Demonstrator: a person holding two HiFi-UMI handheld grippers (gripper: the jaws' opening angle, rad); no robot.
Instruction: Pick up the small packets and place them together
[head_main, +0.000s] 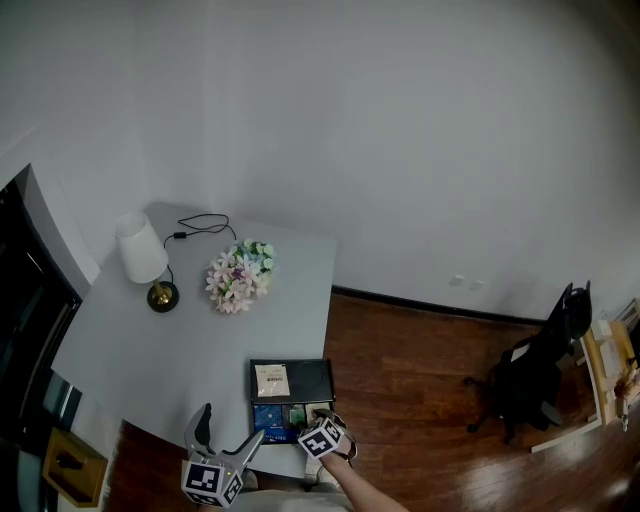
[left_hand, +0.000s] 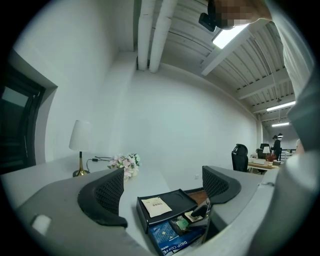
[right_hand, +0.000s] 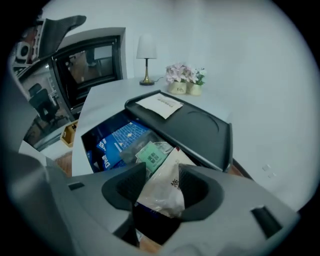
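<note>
Currently right gripper (right_hand: 162, 170) is clamped on the white packet (right_hand: 165, 195), which sits by the green packet (right_hand: 152, 155) on the blue box (right_hand: 120, 137), in front of the black tray (right_hand: 200, 130); left gripper (left_hand: 162, 172) has jaws apart, empty. Risk: the edge-only grip may slip, or the lift drags neighbours w/ it.

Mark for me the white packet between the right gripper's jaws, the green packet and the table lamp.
white packet (right_hand: 161, 187): right gripper view, its middle, between the jaws.
green packet (right_hand: 151, 156): right gripper view, its printed face.
table lamp (head_main: 140, 250): head view, its shade.
</note>
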